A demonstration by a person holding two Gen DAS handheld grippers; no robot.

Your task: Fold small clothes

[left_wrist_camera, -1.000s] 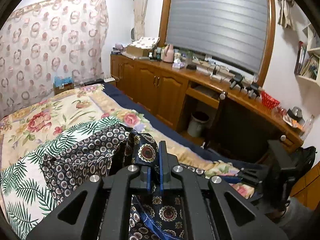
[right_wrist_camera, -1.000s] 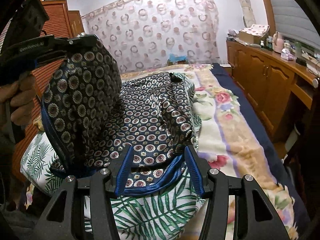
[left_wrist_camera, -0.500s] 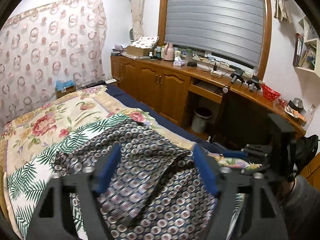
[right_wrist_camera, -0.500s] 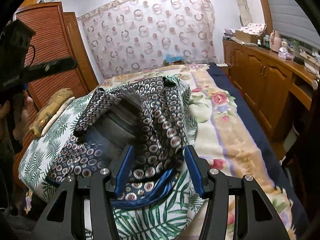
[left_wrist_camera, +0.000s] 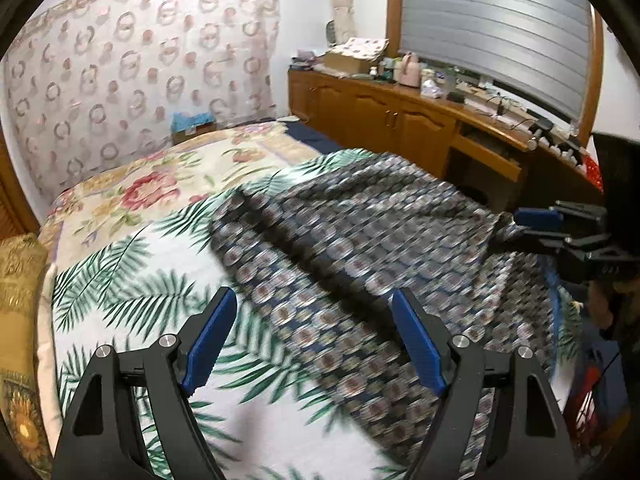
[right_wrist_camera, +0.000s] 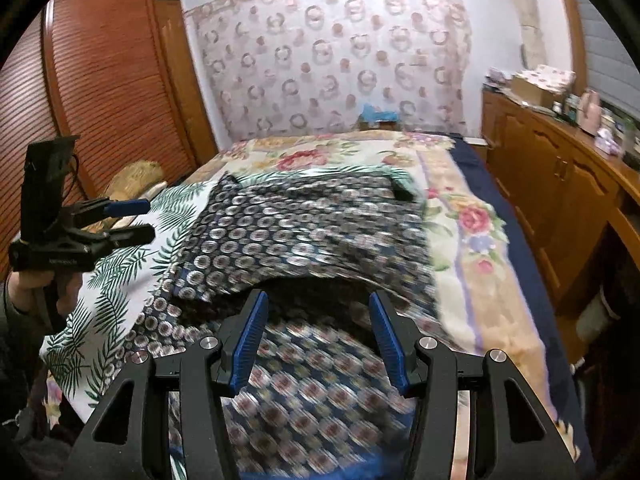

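Observation:
A dark navy patterned garment [left_wrist_camera: 360, 240] with medallion print and blue trim lies spread on the bed, blurred by motion; it also shows in the right wrist view [right_wrist_camera: 304, 232]. My left gripper [left_wrist_camera: 312, 328] is open and empty above its near left edge, and shows in the right wrist view [right_wrist_camera: 128, 220]. My right gripper [right_wrist_camera: 316, 320] is open, its fingers over the garment's near hem. In the left wrist view the right gripper [left_wrist_camera: 516, 228] sits at the garment's right corner, touching the cloth.
The bed has a palm-leaf sheet [left_wrist_camera: 132, 292] over a floral blanket [left_wrist_camera: 160, 188]. A wooden cabinet run [left_wrist_camera: 400, 120] with clutter lines the right side. A louvred wardrobe [right_wrist_camera: 108, 80] and a cushion [right_wrist_camera: 132, 180] stand left. A patterned curtain [right_wrist_camera: 332, 60] hangs behind.
My left gripper opened and let the garment drop, then moved left and clear of it. The garment fell from a raised bunch to lie spread flat on the bed. My right gripper stayed open.

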